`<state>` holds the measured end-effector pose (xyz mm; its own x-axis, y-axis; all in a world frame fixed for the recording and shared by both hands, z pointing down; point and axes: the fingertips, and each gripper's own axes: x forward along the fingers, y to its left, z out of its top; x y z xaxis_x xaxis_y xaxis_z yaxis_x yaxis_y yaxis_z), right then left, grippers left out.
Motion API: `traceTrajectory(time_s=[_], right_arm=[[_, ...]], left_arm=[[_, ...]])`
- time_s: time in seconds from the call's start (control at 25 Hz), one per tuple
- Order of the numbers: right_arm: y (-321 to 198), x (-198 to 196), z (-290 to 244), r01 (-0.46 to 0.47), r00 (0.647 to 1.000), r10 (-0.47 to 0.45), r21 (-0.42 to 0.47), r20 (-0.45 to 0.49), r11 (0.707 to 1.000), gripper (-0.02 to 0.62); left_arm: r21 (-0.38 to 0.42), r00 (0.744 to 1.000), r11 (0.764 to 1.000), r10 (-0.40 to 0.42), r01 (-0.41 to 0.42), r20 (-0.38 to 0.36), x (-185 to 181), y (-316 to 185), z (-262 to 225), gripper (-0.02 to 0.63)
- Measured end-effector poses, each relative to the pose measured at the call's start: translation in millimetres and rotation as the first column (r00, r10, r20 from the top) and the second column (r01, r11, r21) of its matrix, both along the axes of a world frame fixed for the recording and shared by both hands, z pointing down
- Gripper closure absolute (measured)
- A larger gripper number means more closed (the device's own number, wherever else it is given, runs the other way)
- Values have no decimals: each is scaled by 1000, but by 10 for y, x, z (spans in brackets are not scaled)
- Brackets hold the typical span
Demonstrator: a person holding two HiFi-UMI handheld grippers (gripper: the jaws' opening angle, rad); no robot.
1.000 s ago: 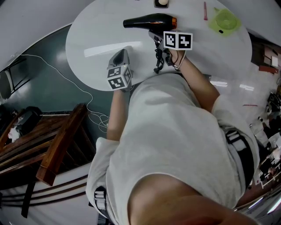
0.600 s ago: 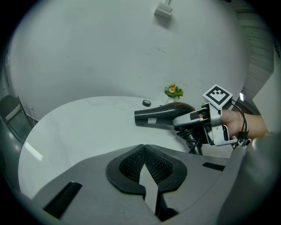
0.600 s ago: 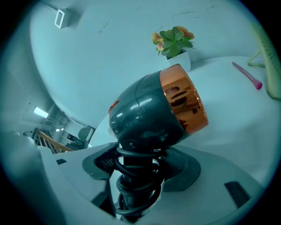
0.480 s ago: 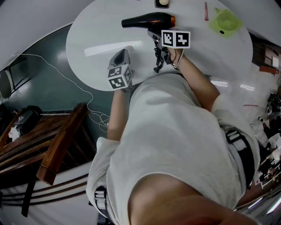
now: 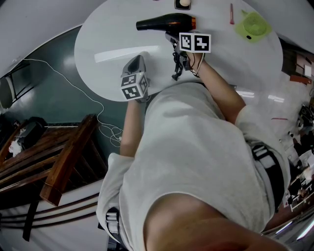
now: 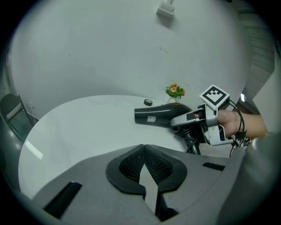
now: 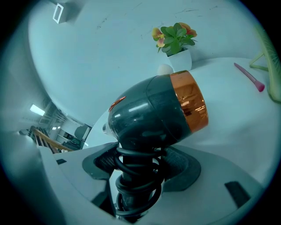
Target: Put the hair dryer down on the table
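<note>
The hair dryer sits at the 12 o'clock edge of the round white table, barrel lying crosswise with its nozzle to 9 o'clock and its copper band to 3 o'clock. The right gripper comes up to it from 6 o'clock. In the right gripper view the right gripper's jaws are clamped on the black handle, over the coiled cord wound round it. Whether the barrel touches the table top I cannot tell. The left gripper hovers over the table at 7 o'clock of the dryer, well apart from it. In its own view the jaws are drawn together at the tips with nothing between them, and only bare table top lies between them and the dryer. At 12 o'clock of the dryer stands a small potted plant. At 2 o'clock of it lie a thin pink stick and a round green object. A small dark disc rests just beyond the nozzle. Off the table, at 8 o'clock, stand a wooden chair and a white cable trailing over the dark floor. A pale label on the barrel is too small to read, and each gripper's cube bears black-and-white square markers.
</note>
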<state>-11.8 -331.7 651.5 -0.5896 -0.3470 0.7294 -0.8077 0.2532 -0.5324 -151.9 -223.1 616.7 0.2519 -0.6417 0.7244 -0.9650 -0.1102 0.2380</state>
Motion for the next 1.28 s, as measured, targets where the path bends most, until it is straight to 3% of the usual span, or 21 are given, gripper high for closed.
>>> traceTrajectory(time_s=[0.6, 1.04, 1.28], right_arm=[[-16, 4, 54, 11, 998, -10, 19, -55, 1000, 301], [36, -32, 54, 93, 980, -62, 164, -190, 982, 290], [48, -20, 56, 109, 972, -64, 198, -224, 974, 281]], left_arm=[[-1, 1000, 1000, -7, 7, -3, -24, -15, 16, 588], [1, 1000, 1000, -20, 20, -9, -49, 40, 16, 588], [1, 1000, 1000, -26, 26, -17, -53, 101, 50, 588]])
